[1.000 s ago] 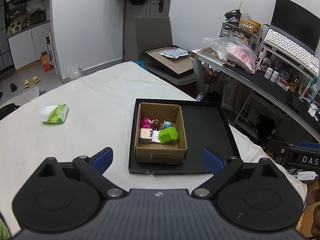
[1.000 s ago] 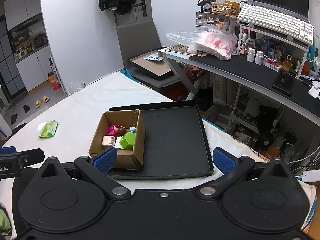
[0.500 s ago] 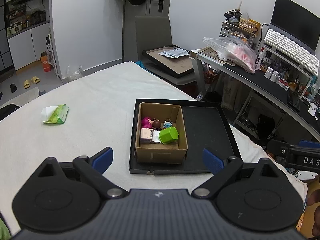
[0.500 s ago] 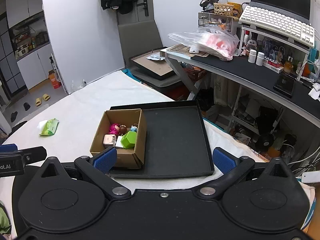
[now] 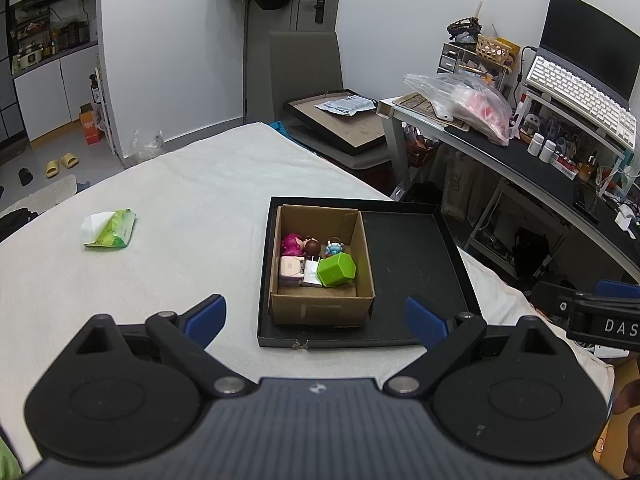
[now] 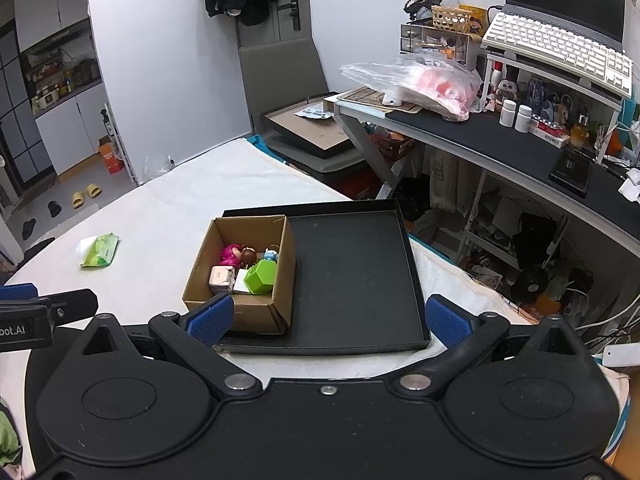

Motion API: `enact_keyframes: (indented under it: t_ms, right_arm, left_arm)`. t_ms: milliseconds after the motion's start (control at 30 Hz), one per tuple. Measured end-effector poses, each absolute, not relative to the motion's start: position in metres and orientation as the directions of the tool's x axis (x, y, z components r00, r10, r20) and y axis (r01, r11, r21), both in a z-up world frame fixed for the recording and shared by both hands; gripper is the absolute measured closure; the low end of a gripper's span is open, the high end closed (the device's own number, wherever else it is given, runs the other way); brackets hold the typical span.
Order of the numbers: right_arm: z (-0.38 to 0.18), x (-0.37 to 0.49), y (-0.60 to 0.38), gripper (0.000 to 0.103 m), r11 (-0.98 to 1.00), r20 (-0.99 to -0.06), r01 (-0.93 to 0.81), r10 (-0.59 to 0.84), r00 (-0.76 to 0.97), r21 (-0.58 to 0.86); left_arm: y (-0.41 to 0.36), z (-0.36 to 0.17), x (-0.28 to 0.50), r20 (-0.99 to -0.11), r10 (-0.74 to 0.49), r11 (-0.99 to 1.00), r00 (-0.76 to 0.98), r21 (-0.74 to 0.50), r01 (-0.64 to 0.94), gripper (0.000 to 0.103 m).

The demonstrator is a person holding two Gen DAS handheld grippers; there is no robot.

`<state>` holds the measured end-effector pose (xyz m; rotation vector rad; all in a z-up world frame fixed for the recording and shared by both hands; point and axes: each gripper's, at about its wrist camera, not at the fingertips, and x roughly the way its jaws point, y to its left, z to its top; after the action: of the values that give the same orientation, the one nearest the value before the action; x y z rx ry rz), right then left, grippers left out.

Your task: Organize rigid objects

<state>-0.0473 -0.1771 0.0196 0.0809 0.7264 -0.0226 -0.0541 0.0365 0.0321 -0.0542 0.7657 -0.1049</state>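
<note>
A small cardboard box [image 5: 322, 303] [image 6: 240, 307] stands in the left part of a shallow black tray [image 5: 412, 264] [image 6: 356, 280] on the white-covered table. Inside the box lie a green faceted block [image 5: 336, 269] [image 6: 261, 277], a pink figure [image 5: 292, 243] [image 6: 230, 253], a brown-headed figure [image 5: 311, 246], a small blue figure [image 5: 334, 246] and a pale pink case [image 5: 290, 269] [image 6: 221, 277]. My left gripper [image 5: 316, 320] is open, hovering short of the tray's near edge. My right gripper [image 6: 327, 318] is open too, above the tray's near edge. Neither holds anything.
A green tissue pack [image 5: 110, 229] [image 6: 98, 250] lies on the table [image 5: 180, 208] to the left. A cluttered desk [image 5: 520, 160] with a keyboard runs along the right. A grey chair [image 5: 306, 64] bearing a framed board stands beyond the table.
The right gripper's view has drifted slightly, the box and tray shifting a little in frame. The left gripper has barely moved. Both stay open.
</note>
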Motion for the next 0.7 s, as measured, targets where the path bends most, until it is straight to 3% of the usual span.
enact_keyframes:
  t_ms: [267,700]
  right_arm:
    - [0.0213,-0.0489,-0.1807,0.000,0.990,-0.666,0.035,0.066,0.743,0.138]
    - [0.0179,-0.0470,-0.1778,0.000,0.993,-0.674,0.053,0.030,0.738,0.103]
  left_arm:
    - [0.0361,0.0316,-0.0535,-0.690,-0.118,0.993,0.714,-0.090,0.077,0.007]
    - [0.0339,0.0299,-0.0510,-0.693,-0.116,0.993,0.711,-0.084,0.081,0.007]
